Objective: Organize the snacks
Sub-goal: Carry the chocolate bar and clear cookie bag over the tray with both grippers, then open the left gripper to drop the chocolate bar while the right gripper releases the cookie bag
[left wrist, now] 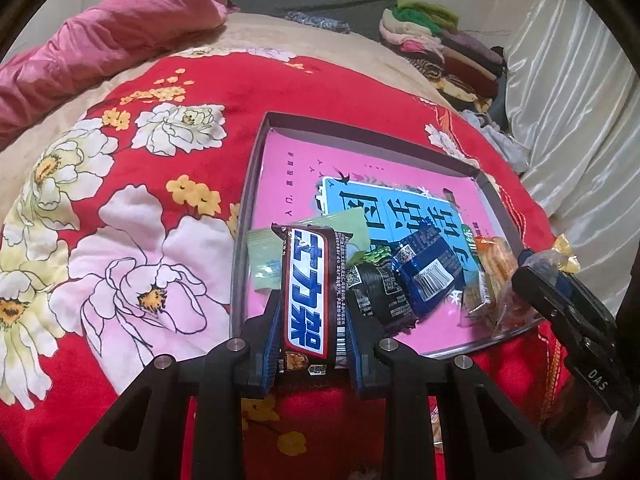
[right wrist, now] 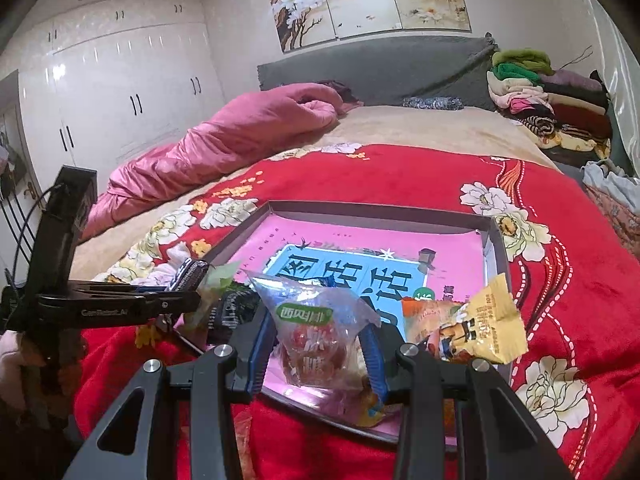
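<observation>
Brown and white, one chocolate bar (left wrist: 306,300) stands clamped in the left gripper (left wrist: 310,320) over the near edge of the shallow box (left wrist: 256,152). Inside the box lie two green packets, two dark packets (left wrist: 400,284) and some orange ones.

From the right wrist, the right gripper (right wrist: 318,344) grips one clear bag of red candy (right wrist: 316,344) above the box; one yellow packet (right wrist: 492,328) sits beside it.

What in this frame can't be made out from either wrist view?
- Left wrist: the pale green packets lie partly behind the brown-and-blue chocolate bar.
- Left wrist: right gripper fingers cut off behind crinkled wrappers.
- Right wrist: print on the clear bag of red candies too blurred.
</observation>
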{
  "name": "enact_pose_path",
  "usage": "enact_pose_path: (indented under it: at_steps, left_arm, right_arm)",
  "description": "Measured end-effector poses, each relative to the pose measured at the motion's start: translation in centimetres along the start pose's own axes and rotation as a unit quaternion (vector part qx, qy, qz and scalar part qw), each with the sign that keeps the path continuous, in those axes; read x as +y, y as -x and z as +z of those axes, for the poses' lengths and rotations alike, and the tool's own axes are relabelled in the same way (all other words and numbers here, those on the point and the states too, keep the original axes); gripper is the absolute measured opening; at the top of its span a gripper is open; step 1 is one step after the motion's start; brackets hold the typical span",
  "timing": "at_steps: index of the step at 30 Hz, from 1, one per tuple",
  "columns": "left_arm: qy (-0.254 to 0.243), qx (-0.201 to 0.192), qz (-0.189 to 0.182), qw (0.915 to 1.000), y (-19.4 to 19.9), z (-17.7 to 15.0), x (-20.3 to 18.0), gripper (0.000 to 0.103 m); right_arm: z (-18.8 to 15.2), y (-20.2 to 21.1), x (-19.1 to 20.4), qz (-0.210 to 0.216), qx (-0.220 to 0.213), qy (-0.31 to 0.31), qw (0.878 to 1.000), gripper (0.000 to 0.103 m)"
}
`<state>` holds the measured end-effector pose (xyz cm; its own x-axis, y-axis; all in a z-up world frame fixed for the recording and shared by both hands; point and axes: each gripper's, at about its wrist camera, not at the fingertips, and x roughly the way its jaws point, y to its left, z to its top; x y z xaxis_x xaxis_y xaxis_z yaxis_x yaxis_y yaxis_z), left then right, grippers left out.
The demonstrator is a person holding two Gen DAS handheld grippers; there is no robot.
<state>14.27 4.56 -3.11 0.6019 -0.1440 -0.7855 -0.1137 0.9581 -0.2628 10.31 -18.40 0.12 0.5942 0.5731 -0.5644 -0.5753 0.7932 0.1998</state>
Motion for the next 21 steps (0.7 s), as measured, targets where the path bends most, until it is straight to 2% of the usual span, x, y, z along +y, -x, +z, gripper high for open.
enact_pose_path:
  at_steps: [10,21]
  left_arm:
    - [-0.002,0.002,0.0,1.0,-0.3,0.1,-0.1,0.029]
    - [-0.013,0.003,-0.003,0.9999,-0.6,0.2,-0.7,0.029]
  right_arm:
    - [0.5,-0.4,-0.7,-0.006,-0.006,-0.006,1.0,0.041]
    - [0.2,-1.7,-1.2,-0.005,0.013,-0.014,1.0,0.041]
